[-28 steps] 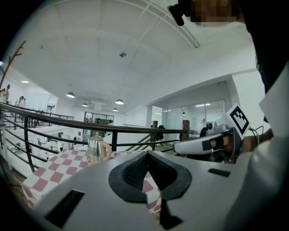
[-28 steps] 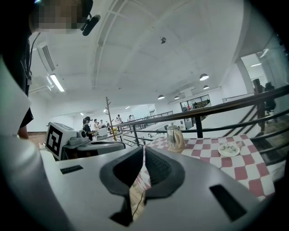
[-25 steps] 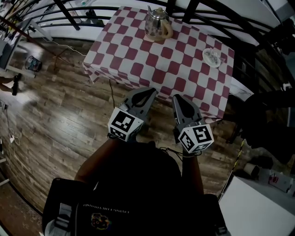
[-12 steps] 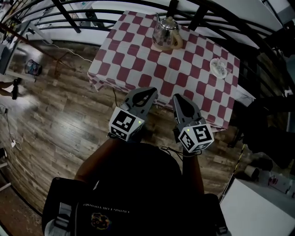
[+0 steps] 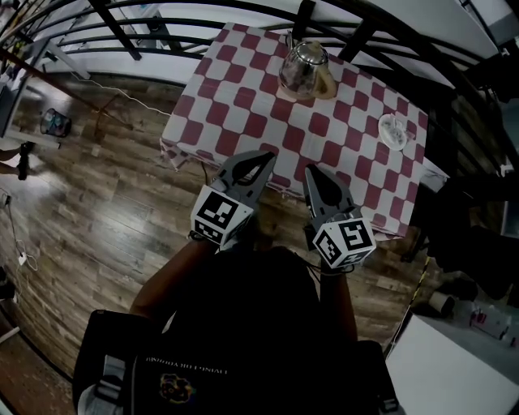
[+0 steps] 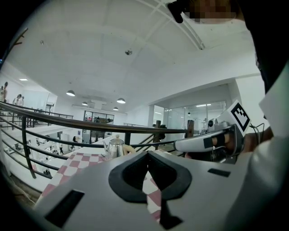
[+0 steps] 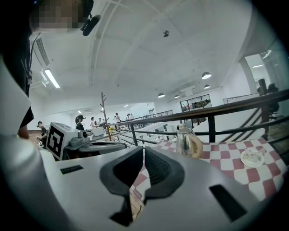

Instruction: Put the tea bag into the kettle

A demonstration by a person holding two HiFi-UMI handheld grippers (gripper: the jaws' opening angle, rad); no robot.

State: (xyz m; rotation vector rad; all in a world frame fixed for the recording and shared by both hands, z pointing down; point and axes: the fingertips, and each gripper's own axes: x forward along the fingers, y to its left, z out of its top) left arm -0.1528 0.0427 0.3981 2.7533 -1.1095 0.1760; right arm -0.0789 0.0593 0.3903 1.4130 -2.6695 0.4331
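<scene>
A metal kettle (image 5: 304,71) with a tan handle stands at the far side of the red-and-white checked table (image 5: 243,97). A small white saucer (image 5: 395,131) lies at the table's right side; something pale lies on it, too small to make out. My left gripper (image 5: 261,158) and right gripper (image 5: 314,172) are held side by side in front of my body, at the table's near edge, both shut and empty. The left gripper view shows the kettle (image 6: 116,146) beyond the shut jaws. In the right gripper view the kettle (image 7: 186,140) and the saucer (image 7: 253,157) are ahead and to the right.
A black railing (image 5: 357,24) runs behind the table. The floor (image 5: 97,203) is wood planks, with a cable lying at the left. A dark chair or bag (image 5: 478,211) stands right of the table. A white surface (image 5: 462,365) is at the lower right.
The table, kettle and saucer have shifted nearer and to the right in the head view as I walk toward them. Both grippers keep their place before my body, still shut.
</scene>
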